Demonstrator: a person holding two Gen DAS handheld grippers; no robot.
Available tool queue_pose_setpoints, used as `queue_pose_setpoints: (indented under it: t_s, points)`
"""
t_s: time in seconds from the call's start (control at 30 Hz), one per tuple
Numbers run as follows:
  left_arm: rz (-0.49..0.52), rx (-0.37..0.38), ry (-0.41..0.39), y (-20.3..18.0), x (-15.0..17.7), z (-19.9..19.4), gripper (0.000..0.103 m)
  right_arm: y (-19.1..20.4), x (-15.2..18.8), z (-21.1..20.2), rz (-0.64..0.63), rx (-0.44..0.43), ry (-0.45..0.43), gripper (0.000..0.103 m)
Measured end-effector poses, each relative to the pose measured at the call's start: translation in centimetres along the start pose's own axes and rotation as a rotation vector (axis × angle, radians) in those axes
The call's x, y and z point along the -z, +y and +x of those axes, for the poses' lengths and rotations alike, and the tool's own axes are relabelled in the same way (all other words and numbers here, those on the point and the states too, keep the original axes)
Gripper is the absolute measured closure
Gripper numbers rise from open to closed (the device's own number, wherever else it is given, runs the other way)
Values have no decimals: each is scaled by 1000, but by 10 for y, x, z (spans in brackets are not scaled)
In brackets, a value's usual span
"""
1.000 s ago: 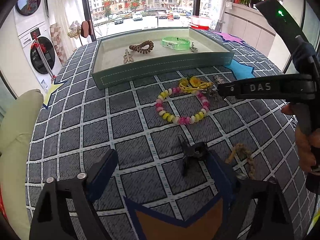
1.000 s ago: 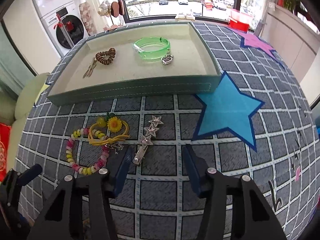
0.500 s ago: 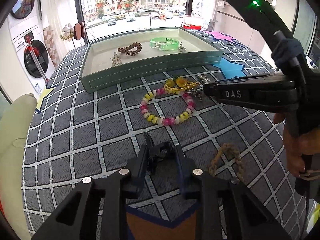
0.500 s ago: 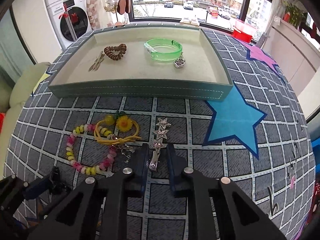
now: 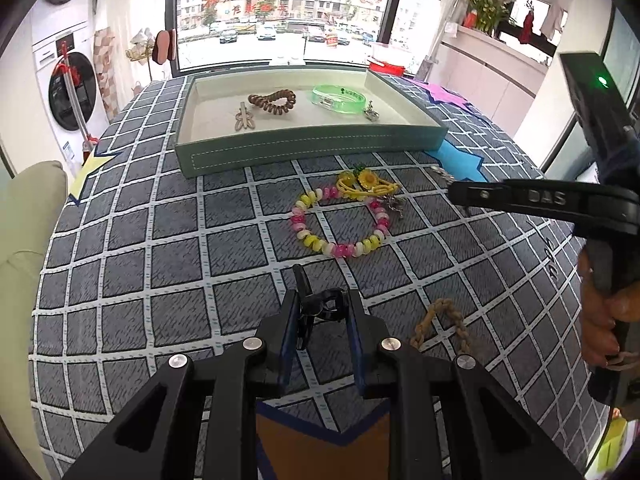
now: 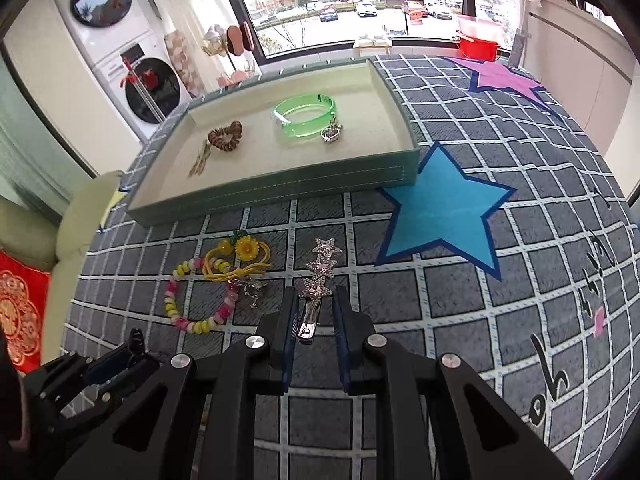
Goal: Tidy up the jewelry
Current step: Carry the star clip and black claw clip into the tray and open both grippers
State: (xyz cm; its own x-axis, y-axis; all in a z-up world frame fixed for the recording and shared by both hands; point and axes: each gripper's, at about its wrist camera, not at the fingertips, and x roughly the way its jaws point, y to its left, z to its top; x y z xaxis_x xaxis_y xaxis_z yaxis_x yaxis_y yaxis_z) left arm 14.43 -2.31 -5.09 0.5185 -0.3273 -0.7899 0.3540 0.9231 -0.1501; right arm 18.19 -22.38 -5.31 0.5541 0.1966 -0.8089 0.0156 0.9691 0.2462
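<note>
left gripper (image 5: 322, 312): pressed in on a black hair clip (image 5: 316, 308), which is pinched between the two blue-padded fingers just above the checked desk (image 5: 160, 240). whether the clip rests on the cloth or is clear of it cannot be told.

right gripper (image 6: 314, 314): closed on the lower, metal end of a star hair clip (image 6: 318, 280); its three rhinestone stars project forward of the fingertips. contact with the desk cannot be told.

loose items on the desk: a pink, yellow and white bead bracelet (image 5: 340, 220), with a yellow sunflower hair tie (image 5: 366, 184) lying over its far edge; a braided tan cord (image 5: 440, 324) near the left gripper, to its right.

tray (image 5: 312, 150), teal walls, pale lining, stands beyond the loose items. contents: a brown spiral hair tie (image 5: 272, 102), a small pale clip (image 5: 242, 118) just beside it, a green bangle (image 5: 338, 98) and a silver charm (image 5: 371, 112) close to the bangle.
</note>
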Motion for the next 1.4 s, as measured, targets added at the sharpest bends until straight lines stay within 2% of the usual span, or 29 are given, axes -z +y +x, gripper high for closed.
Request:
queue_pose_setpoints:
  t_s: [0.43, 0.83, 1.13, 1.4]
  points:
    - [-73, -12, -79, 23, -31, -25, 65, -3, -7, -31, -4, -49, -51, 84]
    - [-55, -44, -178, 39, -95, -38, 65, -5, -65, -46, -20, -70, -111, 84]
    - [-37, -78, -183, 48, -147, -11, 65, -6, -117, -24, -36, -59, -109, 84]
    - [-32, -104, -137, 56, -174, 35, 65, -9, -148, 17, -52, -29, -82, 84]
